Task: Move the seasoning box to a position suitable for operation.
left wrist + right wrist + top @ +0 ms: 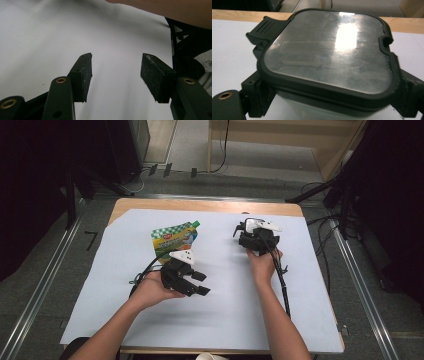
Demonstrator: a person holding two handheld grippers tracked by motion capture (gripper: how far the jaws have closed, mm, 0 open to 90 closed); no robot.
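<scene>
Container with dark rubbery rim and shiny metal lid (329,57), pinched by right gripper (256,238) at upper right of centre on white-covered surface (225,315).
Left gripper (192,284) spread wide, holding nothing, at lower left of centre; green-yellow spouted pouch (176,239) lying flat just above it.

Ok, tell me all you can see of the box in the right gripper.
The box is squarish with rounded corners: a shiny, scuffed metal-looking lid in a dark rubbery rim, a ribbed latch tab at one corner, a notch in the opposite edge, and a paler body below. It sits level over the white sheet, clamped at both sides by the right gripper.
</scene>
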